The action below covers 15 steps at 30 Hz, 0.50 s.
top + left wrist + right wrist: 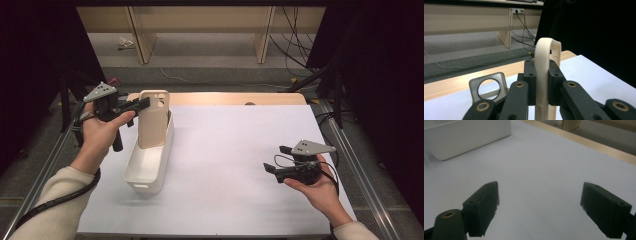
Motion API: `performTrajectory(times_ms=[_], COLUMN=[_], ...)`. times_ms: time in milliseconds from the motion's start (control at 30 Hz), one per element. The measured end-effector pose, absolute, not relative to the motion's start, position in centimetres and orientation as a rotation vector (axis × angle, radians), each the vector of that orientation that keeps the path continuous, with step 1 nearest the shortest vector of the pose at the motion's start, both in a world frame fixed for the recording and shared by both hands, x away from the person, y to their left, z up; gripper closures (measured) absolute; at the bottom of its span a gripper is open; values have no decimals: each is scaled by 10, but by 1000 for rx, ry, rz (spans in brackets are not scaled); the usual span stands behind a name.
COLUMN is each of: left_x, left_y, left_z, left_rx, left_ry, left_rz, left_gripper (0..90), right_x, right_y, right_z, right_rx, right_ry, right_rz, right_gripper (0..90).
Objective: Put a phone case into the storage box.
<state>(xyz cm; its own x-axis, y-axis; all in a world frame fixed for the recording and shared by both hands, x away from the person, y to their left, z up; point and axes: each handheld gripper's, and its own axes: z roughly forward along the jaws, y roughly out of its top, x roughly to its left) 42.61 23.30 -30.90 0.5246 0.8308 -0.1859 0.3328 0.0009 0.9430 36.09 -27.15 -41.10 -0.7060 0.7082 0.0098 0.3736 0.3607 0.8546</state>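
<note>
Right gripper (pixel 540 207) hovers with its 2 black jaws spread wide over the white table sheet (pixel 544 170), white bin (pixel 461 137) ahead at upper left.

Beige phone case (pixel 153 119) (white bin (pixel 148 165))

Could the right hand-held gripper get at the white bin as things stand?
Probably yes: the right hand-held gripper is open and idle, with bare white mat between it and the white bin.
</note>
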Motion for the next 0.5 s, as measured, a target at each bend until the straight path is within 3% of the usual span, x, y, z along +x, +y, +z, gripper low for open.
performTrajectory(times_ms=[500], left_x=[432], left_y=[241], left_z=[-312], left_rx=[1572], left_ry=[1022], left_rz=[559], left_gripper=[806], right_x=[361], right_y=[-272], right_z=[-411], right_rx=[960], right_ry=[2251], right_rz=[1295], right_gripper=[161])
